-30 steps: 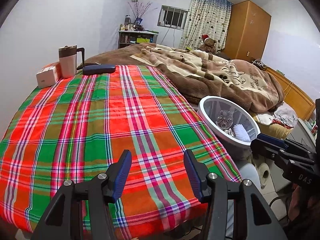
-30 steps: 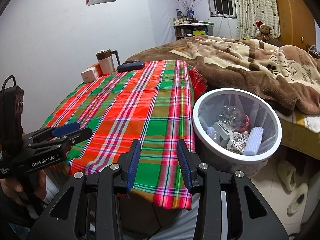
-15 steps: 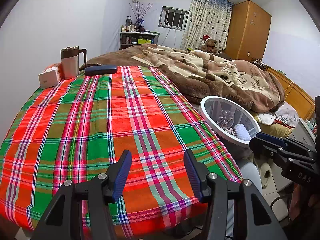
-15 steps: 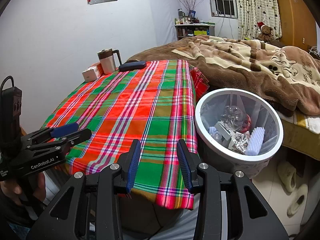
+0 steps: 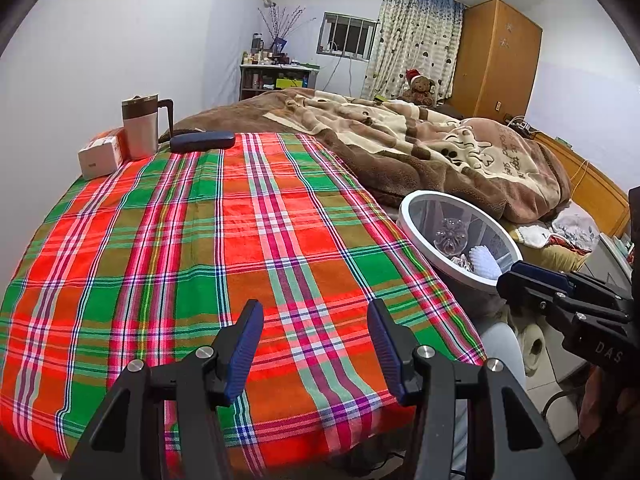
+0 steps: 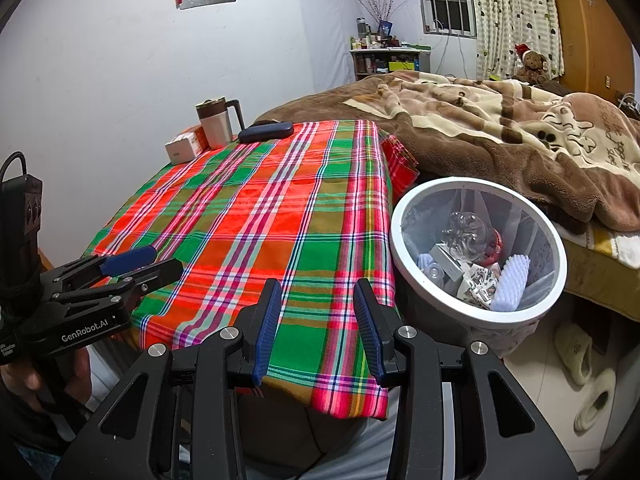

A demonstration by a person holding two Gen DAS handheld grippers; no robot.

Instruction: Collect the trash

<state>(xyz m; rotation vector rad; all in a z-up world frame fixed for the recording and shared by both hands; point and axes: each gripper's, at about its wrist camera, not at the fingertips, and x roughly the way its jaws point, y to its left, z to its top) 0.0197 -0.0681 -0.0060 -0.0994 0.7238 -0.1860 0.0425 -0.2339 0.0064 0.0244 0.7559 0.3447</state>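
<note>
A red, green and white plaid cloth (image 5: 248, 240) was observed on the table. The bin (image 6: 400, 216) was noted as white-rimmed, the case (image 5: 202, 141) dark blue, the mug (image 5: 140, 128) brown and silver, the blanket (image 5: 420, 148) brown and cream.

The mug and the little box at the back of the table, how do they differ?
The mug stands tall and round, with a dark lid and a dark handle; the box is low and rectangular. The mug is pale with a brown band at the top; the box is white in front with an orange side. The mug sits nearer the dark case than the box does. Both rest on the plaid tablecloth by the wall.
</note>
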